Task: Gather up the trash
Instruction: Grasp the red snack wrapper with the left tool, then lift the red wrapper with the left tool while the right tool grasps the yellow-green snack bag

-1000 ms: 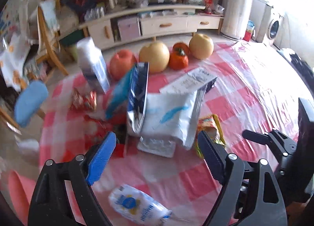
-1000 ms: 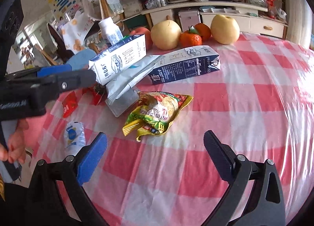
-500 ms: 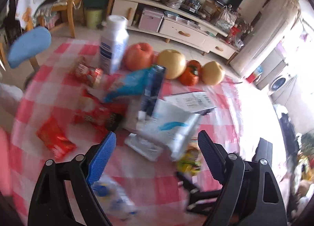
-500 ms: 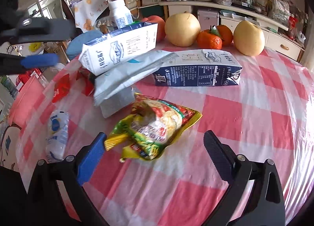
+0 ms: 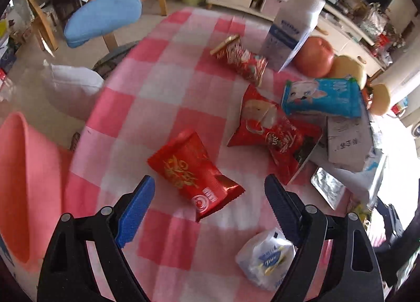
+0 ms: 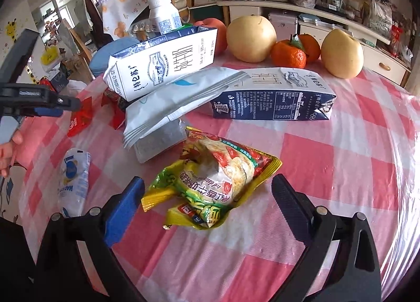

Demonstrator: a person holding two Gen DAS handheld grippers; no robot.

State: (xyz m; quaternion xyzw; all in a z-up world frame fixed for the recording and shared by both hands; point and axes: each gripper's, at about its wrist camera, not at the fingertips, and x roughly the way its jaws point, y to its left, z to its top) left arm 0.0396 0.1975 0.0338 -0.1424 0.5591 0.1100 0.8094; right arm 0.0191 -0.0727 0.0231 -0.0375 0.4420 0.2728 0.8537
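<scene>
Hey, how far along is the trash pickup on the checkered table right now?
Nothing looks collected yet. Both grippers are open and empty: the left gripper hangs over the red wrapper, and the right gripper frames the yellow snack bag. Still lying on the table: both milk cartons, the silver pouch, the white packet and more red wrappers. The pink bin waits beside the table.

Tablecloth [image 5: 157,97] pink-white checked. Wrapper [image 5: 194,173] red, gold print. Packet [image 6: 210,183] yellow-green. Carton [image 6: 273,97] navy-white. Pouch [image 5: 323,97] blue. Basin [image 5: 23,186] pink.
</scene>
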